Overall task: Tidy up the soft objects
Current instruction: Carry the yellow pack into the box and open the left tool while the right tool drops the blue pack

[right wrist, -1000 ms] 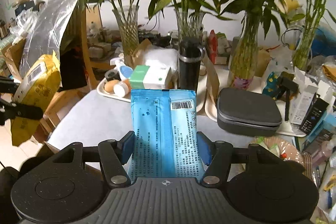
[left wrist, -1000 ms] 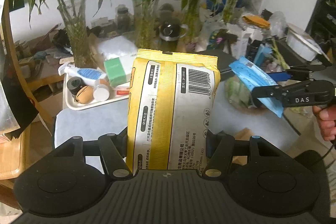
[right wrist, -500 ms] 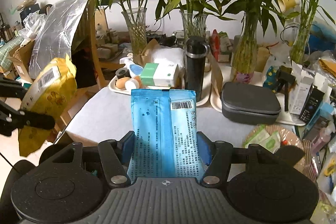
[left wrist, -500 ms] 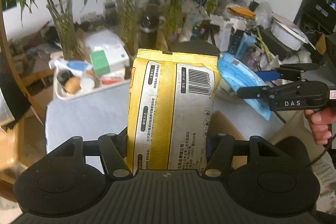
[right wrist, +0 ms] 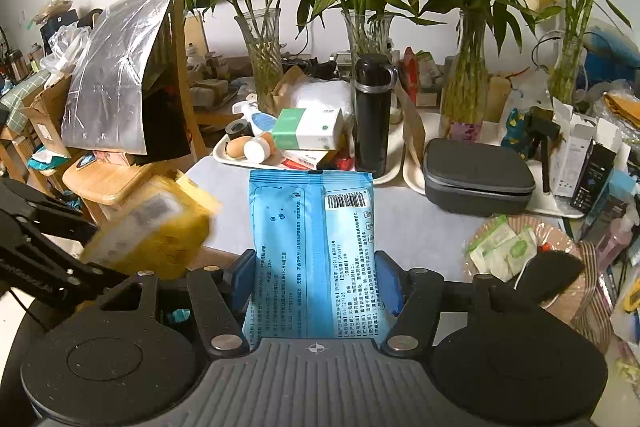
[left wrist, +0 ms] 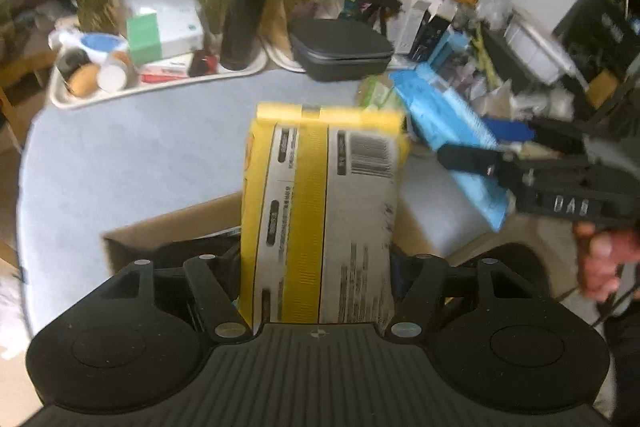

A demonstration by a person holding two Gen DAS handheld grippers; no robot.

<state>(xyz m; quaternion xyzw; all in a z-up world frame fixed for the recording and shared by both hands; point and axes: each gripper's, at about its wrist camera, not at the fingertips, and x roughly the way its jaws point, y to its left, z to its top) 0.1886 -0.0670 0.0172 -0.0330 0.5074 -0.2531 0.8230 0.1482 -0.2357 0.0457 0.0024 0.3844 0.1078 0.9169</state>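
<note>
Left gripper: jaws opening, yellow pack upright between them, above a cardboard box. Right gripper: jaws clamp the blue pack upright, over the table.

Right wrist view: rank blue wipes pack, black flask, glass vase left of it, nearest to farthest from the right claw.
1. Blue plastic wipes pack: between the right claw's pads.
2. Tall black flask: centre, on the cream tray.
3. Clear glass vase: back left, behind the tray.
</note>
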